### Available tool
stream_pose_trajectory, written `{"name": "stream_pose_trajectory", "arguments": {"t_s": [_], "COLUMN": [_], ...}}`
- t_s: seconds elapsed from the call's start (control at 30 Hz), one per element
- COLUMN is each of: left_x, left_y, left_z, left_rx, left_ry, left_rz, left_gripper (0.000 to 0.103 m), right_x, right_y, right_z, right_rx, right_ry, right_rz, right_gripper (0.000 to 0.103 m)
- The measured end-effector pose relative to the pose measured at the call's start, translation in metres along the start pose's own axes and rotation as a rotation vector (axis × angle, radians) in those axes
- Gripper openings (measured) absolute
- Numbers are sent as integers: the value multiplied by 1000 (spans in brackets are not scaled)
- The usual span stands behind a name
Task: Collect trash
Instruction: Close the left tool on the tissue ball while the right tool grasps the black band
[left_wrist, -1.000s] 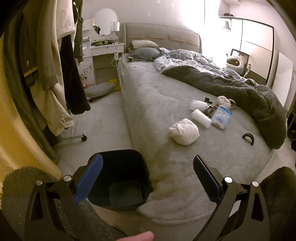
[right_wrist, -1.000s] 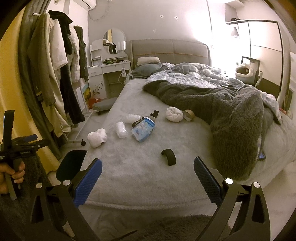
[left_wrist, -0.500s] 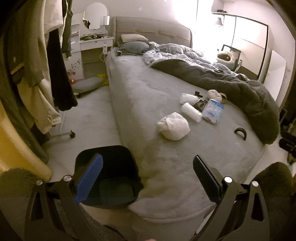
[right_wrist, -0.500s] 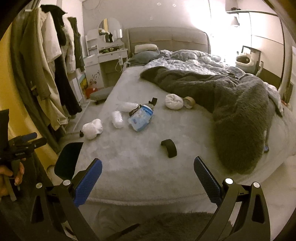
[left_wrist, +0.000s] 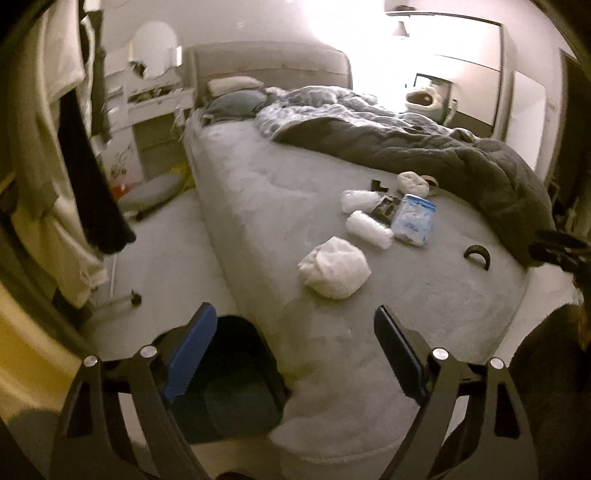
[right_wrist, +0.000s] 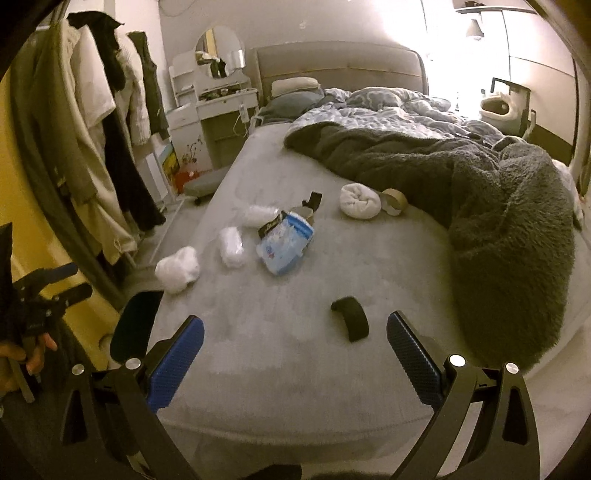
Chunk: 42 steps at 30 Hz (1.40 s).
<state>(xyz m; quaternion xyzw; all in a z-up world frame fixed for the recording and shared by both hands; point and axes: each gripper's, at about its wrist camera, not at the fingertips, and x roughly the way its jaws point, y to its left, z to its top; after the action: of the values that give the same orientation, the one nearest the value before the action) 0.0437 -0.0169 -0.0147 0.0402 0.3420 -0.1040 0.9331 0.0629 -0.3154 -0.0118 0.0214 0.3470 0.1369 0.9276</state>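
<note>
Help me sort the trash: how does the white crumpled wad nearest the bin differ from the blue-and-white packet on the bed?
The white wad is plain, rounded and bunched up; the blue-and-white packet is printed and lies flatter and longer. The wad sits by the bed's edge above the black bin; the packet lies farther in, among other scraps. Both rest loose on the grey bed cover, untouched by either gripper.

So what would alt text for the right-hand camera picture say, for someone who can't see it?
An open right gripper, with nothing between its blue pads, hovers over the foot of a grey bed strewn with trash: white wads, a blue-and-white plastic pack, a tape roll and a curved black strip. A dark bin stands at the bed's left corner.
</note>
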Motion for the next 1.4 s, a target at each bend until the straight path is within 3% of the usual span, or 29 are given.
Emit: {"name": "stream_pose_trajectory", "arguments": {"t_s": [0.23,0.37,0.47,0.8,0.9,1.03,1.3,1.4], "left_x": [8,18,30,76,93,112,139,142], "left_y": [-11,-8,-2,-13,-19,-20,-26,-28], "left_z": [11,18,23,40,42,41,38,38], "left_rx": [58,26,-4,109,184,188,215,217], "left_ry": [-2,16,47,74,85,133,201,202], "left_rz": [-45,-38,-76,-187,-179,-226,-216,-224], "left_gripper": [88,90,90,89,85,82,73,72], "right_x": [26,37,45,75,82,86,95,100], "right_y": [1,-9,-19,-37,-41,-44,-42,-41], "right_z": [11,16,18,19,18,14,8,7], "right_rx": [-35,-33,-44,-95,-108,-99,-113,-120], "right_ry": [4,15,27,73,93,110,144,160], "right_rz": [12,16,5,51,53,85,76,55], "right_gripper": [100,100,100,100,100,100,99,92]}}
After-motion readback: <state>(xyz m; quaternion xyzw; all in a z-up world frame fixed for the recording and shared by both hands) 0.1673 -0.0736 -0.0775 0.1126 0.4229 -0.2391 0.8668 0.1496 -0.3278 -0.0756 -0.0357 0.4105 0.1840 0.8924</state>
